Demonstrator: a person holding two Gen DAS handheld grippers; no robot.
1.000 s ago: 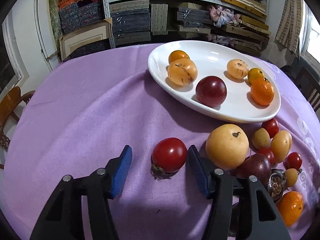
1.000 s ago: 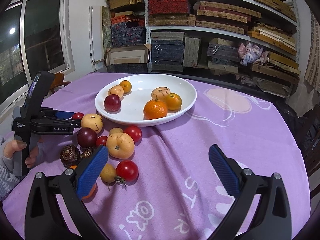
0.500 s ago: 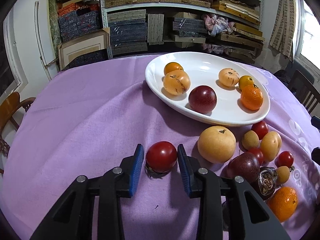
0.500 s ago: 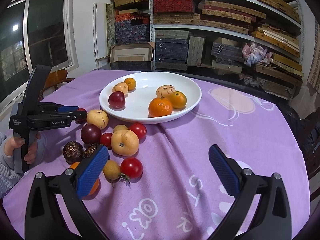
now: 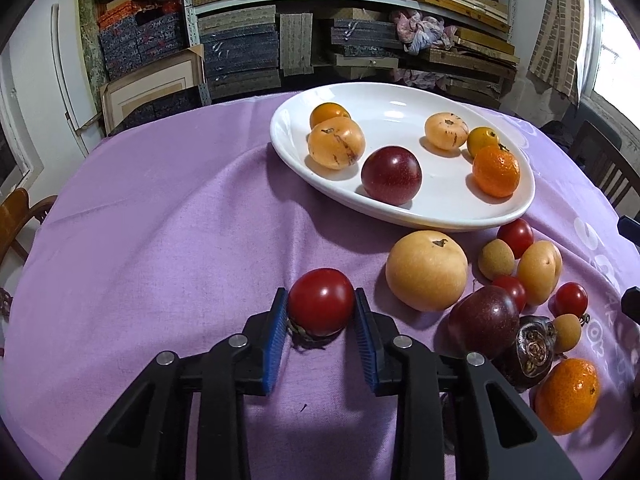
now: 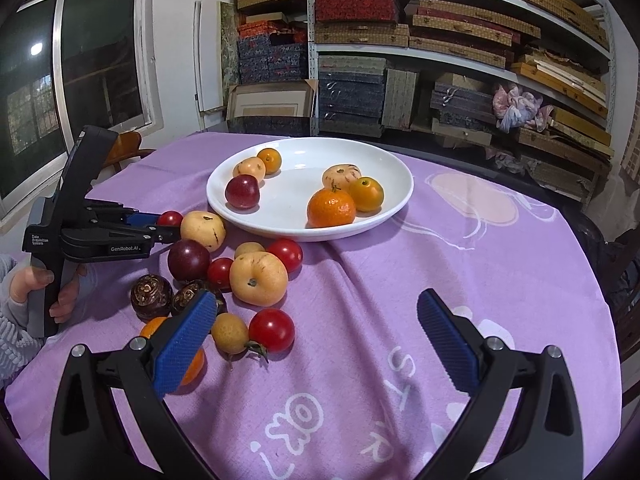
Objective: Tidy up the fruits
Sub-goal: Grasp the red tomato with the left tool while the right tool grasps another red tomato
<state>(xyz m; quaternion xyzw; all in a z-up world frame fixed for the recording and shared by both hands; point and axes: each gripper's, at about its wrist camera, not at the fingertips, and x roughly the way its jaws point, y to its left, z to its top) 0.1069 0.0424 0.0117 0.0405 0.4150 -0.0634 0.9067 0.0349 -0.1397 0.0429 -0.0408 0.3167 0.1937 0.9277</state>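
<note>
My left gripper (image 5: 321, 304) is shut on a red tomato (image 5: 321, 301), its blue pads pressing both sides; the tomato rests on the purple cloth. It also shows in the right wrist view (image 6: 170, 219). A white plate (image 5: 448, 216) behind holds several fruits, among them a dark red plum (image 5: 391, 175) and an orange mandarin (image 5: 496, 170). A pile of loose fruit lies right of the tomato, led by a yellow pear (image 5: 426, 269). My right gripper (image 6: 320, 324) is open and empty above the cloth, right of the pile.
The round table with purple cloth (image 6: 460, 264) drops off at all sides. Shelves of stacked boxes (image 6: 400, 60) stand behind it. A wooden chair (image 5: 16, 216) is at the left, another chair (image 5: 604, 164) at the right. A window (image 6: 80, 60) is left.
My left gripper's jaws have closed from wide open onto the red tomato. My right gripper has stayed open and drifted slightly.
</note>
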